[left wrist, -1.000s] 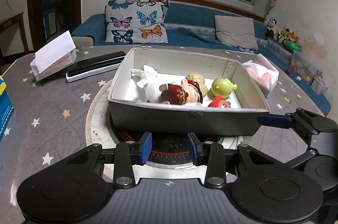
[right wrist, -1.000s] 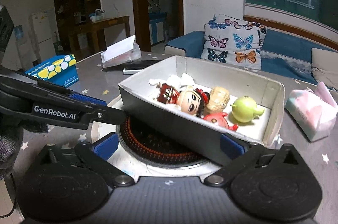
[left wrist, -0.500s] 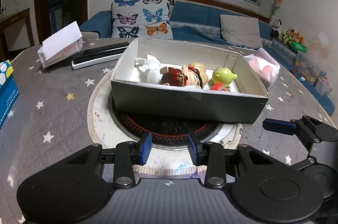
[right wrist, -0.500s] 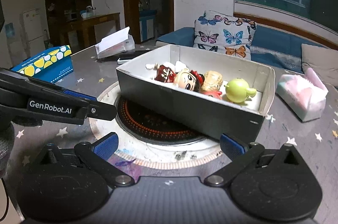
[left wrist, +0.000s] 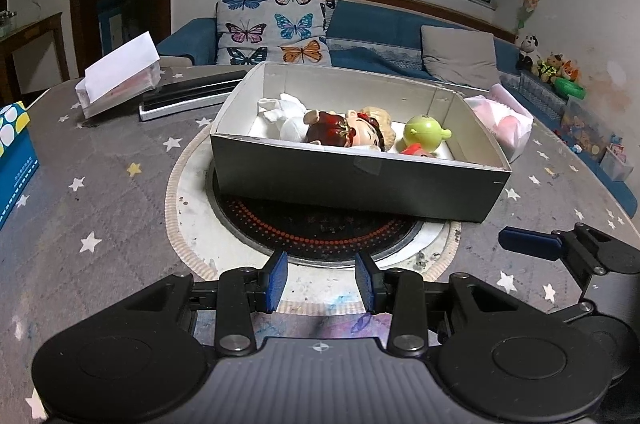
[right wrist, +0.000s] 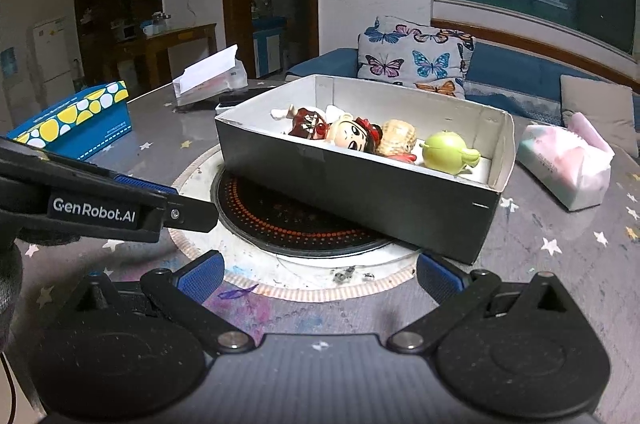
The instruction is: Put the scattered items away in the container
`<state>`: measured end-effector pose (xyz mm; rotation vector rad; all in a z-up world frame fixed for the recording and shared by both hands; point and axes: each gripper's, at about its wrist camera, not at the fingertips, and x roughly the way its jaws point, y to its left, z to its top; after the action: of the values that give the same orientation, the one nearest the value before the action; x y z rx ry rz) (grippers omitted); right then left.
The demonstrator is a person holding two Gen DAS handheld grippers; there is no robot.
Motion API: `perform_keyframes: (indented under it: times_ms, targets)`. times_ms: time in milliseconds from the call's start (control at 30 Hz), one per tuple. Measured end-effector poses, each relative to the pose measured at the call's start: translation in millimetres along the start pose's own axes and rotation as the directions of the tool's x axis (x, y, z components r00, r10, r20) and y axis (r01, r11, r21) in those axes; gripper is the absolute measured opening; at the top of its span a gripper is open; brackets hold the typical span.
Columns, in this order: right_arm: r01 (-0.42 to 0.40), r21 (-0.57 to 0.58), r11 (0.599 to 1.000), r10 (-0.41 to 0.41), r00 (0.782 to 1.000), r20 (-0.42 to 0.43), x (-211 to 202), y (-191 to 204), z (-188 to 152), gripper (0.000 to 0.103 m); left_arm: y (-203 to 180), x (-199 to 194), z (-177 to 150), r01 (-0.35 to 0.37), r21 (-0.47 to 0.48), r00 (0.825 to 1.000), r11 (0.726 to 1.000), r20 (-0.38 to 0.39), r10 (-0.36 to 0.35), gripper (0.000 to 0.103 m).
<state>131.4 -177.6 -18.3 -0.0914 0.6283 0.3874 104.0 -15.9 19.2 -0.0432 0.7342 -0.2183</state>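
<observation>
A grey cardboard box (left wrist: 352, 180) (right wrist: 360, 192) sits over the round black hob in the table's middle. Inside it lie a white cloth toy (left wrist: 286, 120), a doll with a red bow (left wrist: 348, 132) (right wrist: 352, 138), a beige figure (right wrist: 398, 142), a green round toy (left wrist: 424, 132) (right wrist: 446, 150) and a small red piece (left wrist: 416, 150). My left gripper (left wrist: 320, 280) hangs in front of the box, jaws partly apart, nothing between them. My right gripper (right wrist: 318, 276) stands wide open, empty, near the box's front corner.
A blue and yellow tissue box (right wrist: 72, 120) is at the left edge. A white paper holder (left wrist: 120, 76) and a black and white remote (left wrist: 188, 96) lie behind the box. A pink tissue pack (right wrist: 568, 160) lies right of it. A sofa with a butterfly cushion (left wrist: 276, 24) stands beyond.
Both grippers have drawn back from the box and sunk a little, so more of the hob and table shows in front of it. The jaws keep their openings.
</observation>
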Motion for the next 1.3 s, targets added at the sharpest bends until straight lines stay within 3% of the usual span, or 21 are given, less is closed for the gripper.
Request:
perform_keyframes:
  times_ms: [1300]
  targets:
    - [0.043,0.048,0.998,-0.044,0.999,0.022,9,1,-9,0.103,-5,7,-2,-0.066,0.024,0.998,0.997,-0.006,0.067,0.041]
